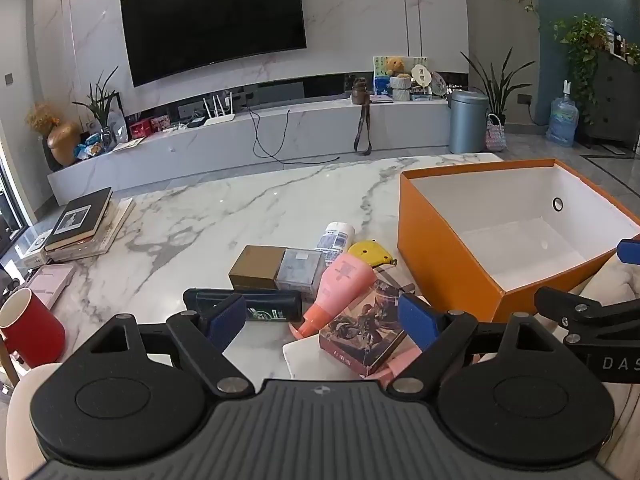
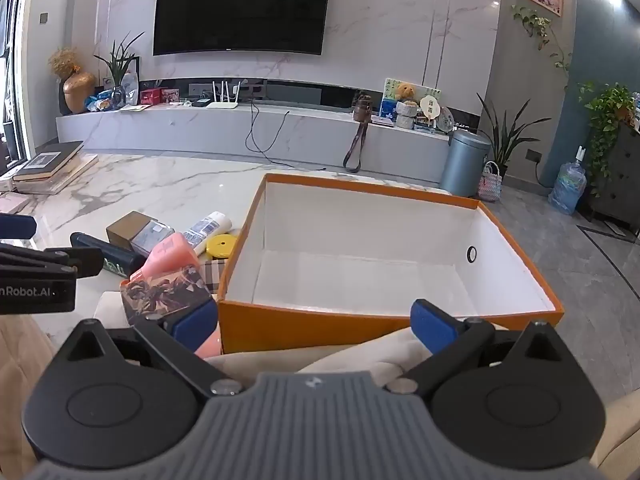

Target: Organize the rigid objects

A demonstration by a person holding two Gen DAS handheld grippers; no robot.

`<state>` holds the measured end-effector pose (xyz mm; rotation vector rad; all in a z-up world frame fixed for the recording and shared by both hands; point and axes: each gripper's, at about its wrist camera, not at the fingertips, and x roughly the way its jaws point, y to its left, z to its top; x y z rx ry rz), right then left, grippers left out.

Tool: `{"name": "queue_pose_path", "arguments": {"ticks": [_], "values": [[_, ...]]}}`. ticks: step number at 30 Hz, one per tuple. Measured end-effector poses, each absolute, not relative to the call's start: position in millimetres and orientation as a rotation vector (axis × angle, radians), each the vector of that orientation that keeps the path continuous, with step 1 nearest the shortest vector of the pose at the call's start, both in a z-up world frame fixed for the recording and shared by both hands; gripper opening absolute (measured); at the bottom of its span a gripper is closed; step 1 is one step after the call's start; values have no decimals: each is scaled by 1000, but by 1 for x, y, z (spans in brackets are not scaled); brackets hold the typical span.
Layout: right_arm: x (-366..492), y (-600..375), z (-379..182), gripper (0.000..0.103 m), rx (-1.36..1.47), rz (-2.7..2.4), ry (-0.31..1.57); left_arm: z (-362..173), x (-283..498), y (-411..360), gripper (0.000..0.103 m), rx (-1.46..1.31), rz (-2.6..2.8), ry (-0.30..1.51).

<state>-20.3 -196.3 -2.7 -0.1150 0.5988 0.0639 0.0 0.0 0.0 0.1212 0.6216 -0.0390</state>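
Clutter sits in a bunch on the marble table [image 1: 248,208], just left of an orange box [image 1: 444,264] that's open on top with a white inside, nothing in it as far as both views show. In the pile: a pink bottle [image 1: 340,284] lying on its side, a card box [image 1: 360,334] with dark artwork right at the near edge, a yellow tape measure [image 1: 370,252], a white tube [image 1: 336,236], a brown box [image 1: 256,266] touching a clear grey case [image 1: 300,270], and a black bar [image 1: 248,308] lying flat in front of those two.

Left gripper [image 1: 322,322] hangs over the pile with its blue pads spread wide, not touching anything. Right gripper [image 2: 316,320] is spread too, holding nothing, sitting at the box's near wall.

Off to the left there's a red mug [image 1: 30,326] and a book stack [image 1: 86,224], well apart from the pile.
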Motion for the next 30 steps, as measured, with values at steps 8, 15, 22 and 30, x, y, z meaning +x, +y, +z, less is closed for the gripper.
{"name": "queue_pose_path", "arguments": {"ticks": [8, 15, 22, 30], "values": [[-20, -196, -3, 101, -123, 58, 605, 0, 0, 0, 100, 128, -38, 627], [-19, -197, -7, 101, -106, 50, 612, -2, -1, 2, 100, 132, -37, 631], [-17, -198, -6, 101, -104, 52, 615, -2, -1, 2, 100, 132, -36, 633], [-18, -198, -7, 101, -104, 51, 615, -5, 1, 3, 100, 132, -35, 635]]}}
